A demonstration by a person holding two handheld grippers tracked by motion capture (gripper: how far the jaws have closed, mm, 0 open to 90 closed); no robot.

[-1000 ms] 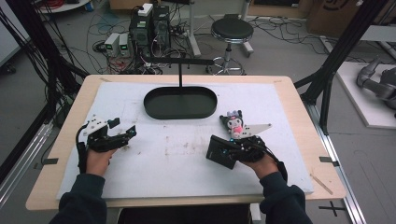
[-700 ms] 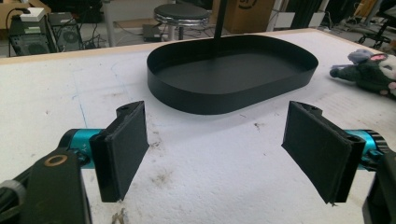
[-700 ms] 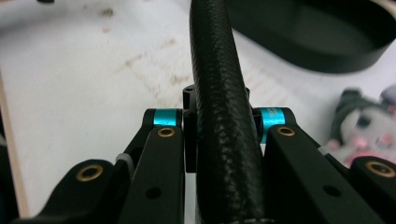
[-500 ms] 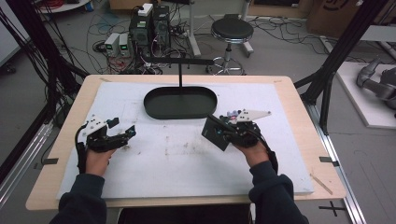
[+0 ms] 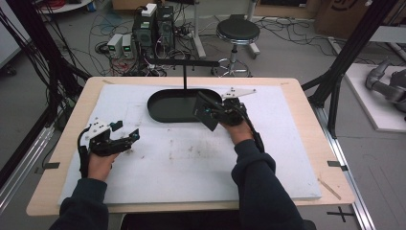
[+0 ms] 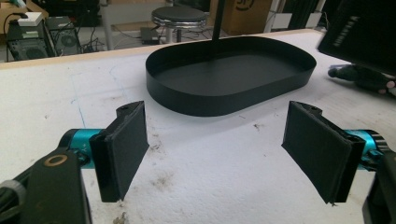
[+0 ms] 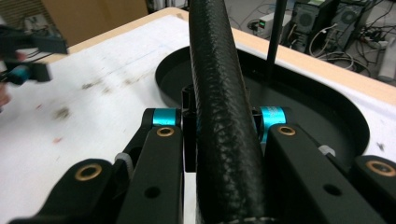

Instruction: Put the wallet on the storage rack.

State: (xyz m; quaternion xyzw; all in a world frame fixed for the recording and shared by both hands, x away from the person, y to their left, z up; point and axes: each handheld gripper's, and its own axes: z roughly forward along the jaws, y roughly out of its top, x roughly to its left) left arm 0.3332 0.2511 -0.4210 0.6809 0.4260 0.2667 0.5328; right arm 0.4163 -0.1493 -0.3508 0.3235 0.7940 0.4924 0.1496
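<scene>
My right gripper (image 5: 216,111) is shut on a black flat case (image 5: 206,112) with a leather-like grain, held tilted above the right end of the black oval tray (image 5: 158,113). Its jaws have just been closing on the case. In the right gripper view the case (image 7: 212,60) stands edge-on between the jaws of the gripper (image 7: 219,119), over the tray (image 7: 308,107). My left gripper (image 5: 130,139) rests on the white mat at the left, open, with nothing between its pads (image 6: 123,149). From the left gripper view the tray (image 6: 224,93) lies ahead and the case (image 6: 364,28) hangs at the upper right.
A thin black post (image 5: 185,76) with a crossbar rises from the tray's far side. The white mat (image 5: 191,158) covers most of the wooden table (image 5: 306,96). Beyond the table stand a stool (image 5: 237,31), computer boxes (image 5: 153,24) and cables.
My right hand has carried the black case forward, leftward and upward from the mat's right side to the tray's right end. The left hand has stayed put.
</scene>
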